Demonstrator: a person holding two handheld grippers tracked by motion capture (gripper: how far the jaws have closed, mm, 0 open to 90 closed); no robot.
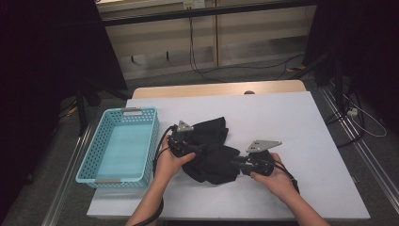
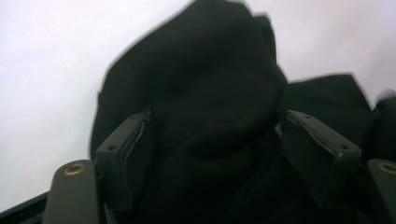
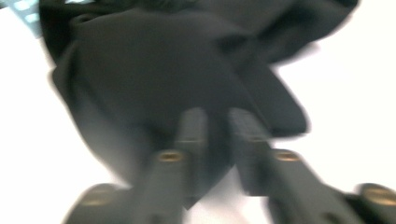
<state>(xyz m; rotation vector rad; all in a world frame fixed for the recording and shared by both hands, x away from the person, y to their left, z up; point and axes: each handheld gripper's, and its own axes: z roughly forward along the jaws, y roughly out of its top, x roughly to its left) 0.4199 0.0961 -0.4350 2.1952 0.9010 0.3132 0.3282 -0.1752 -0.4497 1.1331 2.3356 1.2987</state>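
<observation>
1. Right tongs (image 1: 239, 165): jaws nearly together, pinching a fold at the near edge of the black cloth (image 1: 211, 149). That view is blurred, but fabric sits between the jaws.
2. Left tongs (image 1: 188, 149): jaws spread wide, with a bunched hump of the cloth (image 2: 210, 107) between them. They aren't clamped on it, as far as I can tell.
3. The cloth lies crumpled on the white counter (image 1: 301, 141), between the two tongs and running away from the left ones.
4. Handling, my read: light, limp, no stiffness. It'll sag and drag if lifted from one point. Best to take an edge or corner fold with each pair of tongs; a thick bunch may slip out.
5. Blue basket (image 1: 109, 157) stands just outside the left tongs, apart from the cloth.
6. No labels, brands or readable writing on the cloth or basket.
</observation>
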